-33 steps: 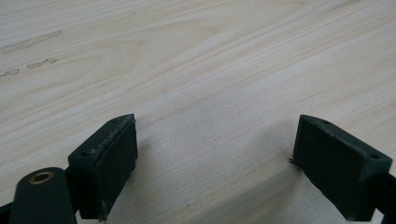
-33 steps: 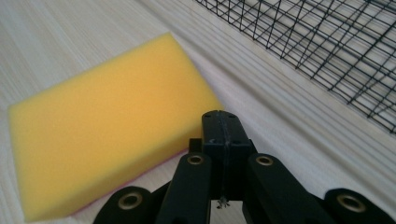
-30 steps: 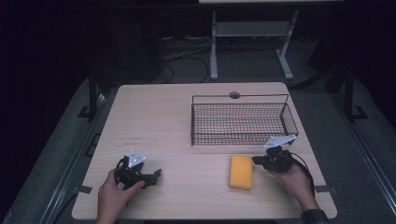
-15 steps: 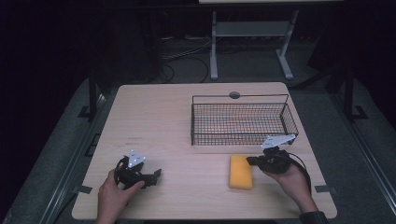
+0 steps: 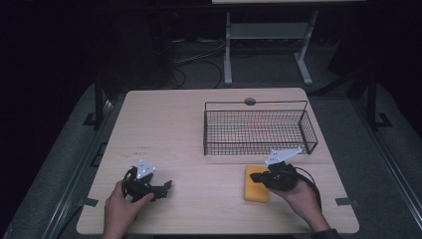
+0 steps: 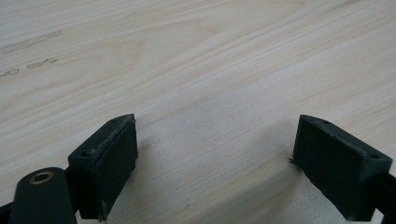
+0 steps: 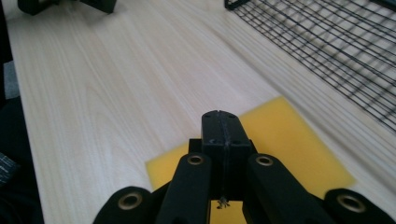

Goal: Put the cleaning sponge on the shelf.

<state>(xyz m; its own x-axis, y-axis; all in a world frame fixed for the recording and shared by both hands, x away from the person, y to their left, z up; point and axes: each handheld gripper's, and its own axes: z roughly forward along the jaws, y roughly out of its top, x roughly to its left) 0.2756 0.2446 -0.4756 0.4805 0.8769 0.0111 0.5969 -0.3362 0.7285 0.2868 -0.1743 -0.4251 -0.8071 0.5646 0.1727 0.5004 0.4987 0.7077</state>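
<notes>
A flat yellow sponge (image 5: 256, 185) lies on the wooden table (image 5: 189, 129) just in front of the black wire basket (image 5: 259, 128). My right gripper (image 5: 255, 177) hovers over the sponge's near end, jaws pressed together with nothing between them; in the right gripper view the closed gripper (image 7: 220, 122) points across the yellow sponge (image 7: 289, 140). My left gripper (image 5: 166, 186) rests at the table's front left, open. In the left gripper view its gripper (image 6: 217, 154) shows bare wood between the two spread pads (image 6: 112, 158).
The wire basket (image 7: 327, 32) stands at the back right of the table, close beyond the sponge. A round grommet (image 5: 250, 101) sits at the far edge. A metal stand (image 5: 263, 35) and cables lie on the dark floor behind.
My right gripper has moved left and slightly up, from beside the sponge's right edge to over the sponge. The left hand has stayed put.
</notes>
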